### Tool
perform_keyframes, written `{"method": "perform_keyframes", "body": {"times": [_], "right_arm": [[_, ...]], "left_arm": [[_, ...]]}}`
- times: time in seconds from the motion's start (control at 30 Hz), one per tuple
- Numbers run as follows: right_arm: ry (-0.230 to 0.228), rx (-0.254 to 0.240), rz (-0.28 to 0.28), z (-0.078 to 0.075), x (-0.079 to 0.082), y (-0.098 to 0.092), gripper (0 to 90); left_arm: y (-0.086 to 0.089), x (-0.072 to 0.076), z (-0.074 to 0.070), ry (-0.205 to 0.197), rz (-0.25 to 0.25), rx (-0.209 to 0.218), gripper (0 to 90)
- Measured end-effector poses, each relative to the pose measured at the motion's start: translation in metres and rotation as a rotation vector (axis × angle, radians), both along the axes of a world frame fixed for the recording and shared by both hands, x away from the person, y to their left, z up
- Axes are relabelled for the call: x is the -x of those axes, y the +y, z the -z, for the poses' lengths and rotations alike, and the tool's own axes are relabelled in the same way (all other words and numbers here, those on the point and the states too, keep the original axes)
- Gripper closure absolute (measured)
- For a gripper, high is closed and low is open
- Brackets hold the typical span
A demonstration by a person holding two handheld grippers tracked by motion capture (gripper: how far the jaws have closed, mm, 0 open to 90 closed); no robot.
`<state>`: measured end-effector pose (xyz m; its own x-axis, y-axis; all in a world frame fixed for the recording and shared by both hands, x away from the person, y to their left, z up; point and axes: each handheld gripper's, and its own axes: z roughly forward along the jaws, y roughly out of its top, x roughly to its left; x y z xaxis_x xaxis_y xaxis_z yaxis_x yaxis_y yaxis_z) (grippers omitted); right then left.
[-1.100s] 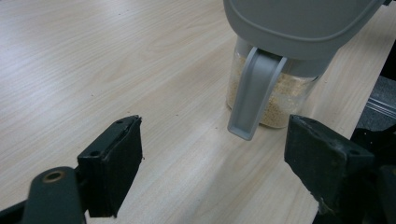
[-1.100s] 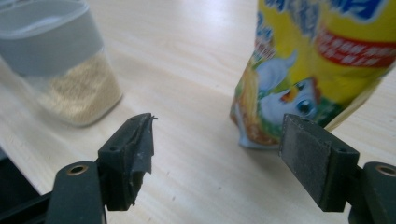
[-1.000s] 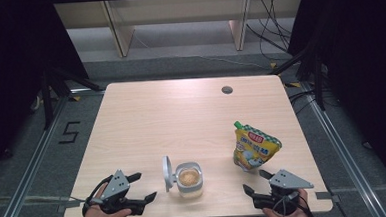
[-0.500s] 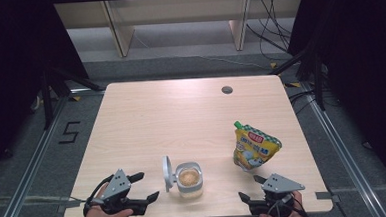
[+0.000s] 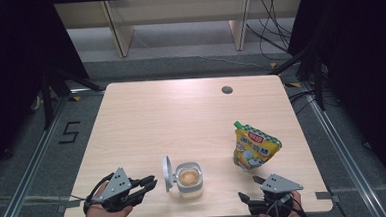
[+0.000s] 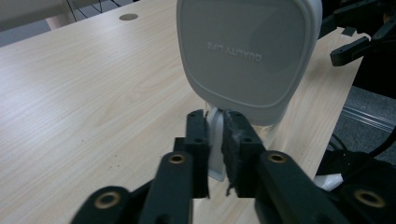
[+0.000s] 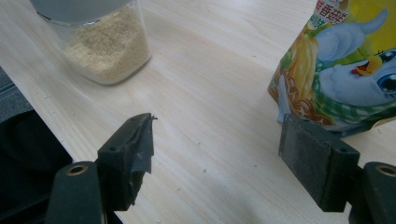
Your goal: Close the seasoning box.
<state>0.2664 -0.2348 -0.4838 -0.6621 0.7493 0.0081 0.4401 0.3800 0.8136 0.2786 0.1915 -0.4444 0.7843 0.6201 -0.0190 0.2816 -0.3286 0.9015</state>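
1. The left gripper [image 5: 147, 183], lower left of the high view, has just closed its jaws on the white hinge tab of the clear square grain-filled jar [image 5: 189, 179], whose grey lid [image 6: 247, 51] stands open.
2. The right gripper [image 5: 250, 188], lower right, is spread wide, empty, near the yellow stand-up spouted pouch [image 5: 255, 146].
3. Likely just beginning: pouch untouched.

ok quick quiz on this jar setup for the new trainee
1. True or false: the lid of the jar stands open.
2. Which have the lid's white lower edge between their jaws, the left tongs or the right tongs?
3. What stands just beyond the right tongs? A: yellow pouch. B: mug. C: bowl.

Key: 1 true. 2 the left tongs; their jaws have just been closing on that edge, while the right tongs are open with nothing between them. 3 A.
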Motion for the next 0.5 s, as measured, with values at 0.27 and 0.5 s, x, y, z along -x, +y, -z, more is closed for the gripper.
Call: {"method": "perform_keyframes", "body": {"times": [0.27, 0.5], "right_arm": [[0.002, -0.003, 0.002, 0.0, 0.0, 0.001, 27.5], [0.014, -0.001, 0.003, 0.001, 0.0, 0.002, 27.5]], "left_arm": [[-0.008, -0.002, -0.004, -0.018, 0.029, -0.02, 89.0], [-0.012, -0.003, -0.01, -0.019, 0.022, -0.008, 88.9]]}}
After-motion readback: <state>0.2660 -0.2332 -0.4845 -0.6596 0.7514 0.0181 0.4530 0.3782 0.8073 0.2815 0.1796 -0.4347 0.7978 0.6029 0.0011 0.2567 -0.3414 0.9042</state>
